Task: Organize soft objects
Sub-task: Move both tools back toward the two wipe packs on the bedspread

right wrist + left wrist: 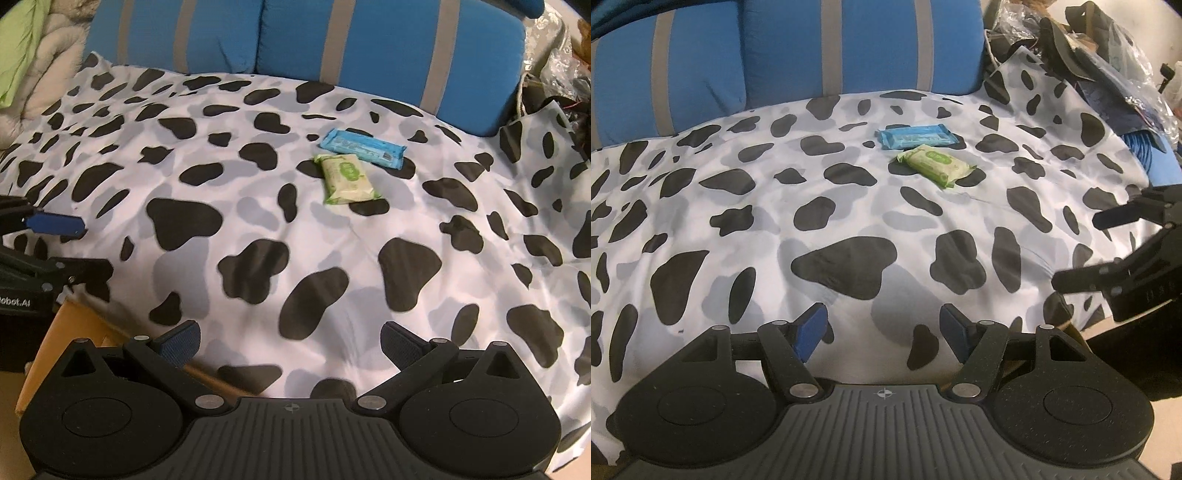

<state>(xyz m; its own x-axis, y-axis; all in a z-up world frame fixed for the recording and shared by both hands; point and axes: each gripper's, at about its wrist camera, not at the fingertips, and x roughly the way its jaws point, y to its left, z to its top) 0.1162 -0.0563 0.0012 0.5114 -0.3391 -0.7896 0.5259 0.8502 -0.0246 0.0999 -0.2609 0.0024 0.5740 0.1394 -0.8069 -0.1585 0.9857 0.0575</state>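
A blue wipes pack point(915, 136) and a green wipes pack point(936, 165) lie side by side on the cow-print cloth point(820, 206), far ahead of both grippers. They also show in the right wrist view as the blue pack point(364, 148) and the green pack point(347, 179). My left gripper point(882, 328) is open and empty near the cloth's front edge. My right gripper point(291, 343) is open and empty, to the right of the left one. Each gripper shows in the other's view: the right one point(1086, 251), the left one point(88, 247).
Blue cushions with grey stripes point(783, 51) stand behind the cloth. Bags and plastic clutter point(1100, 55) pile up at the back right. Pale and green bedding point(29, 66) sits at the far left. A cardboard box edge point(74, 332) shows under the cloth's front.
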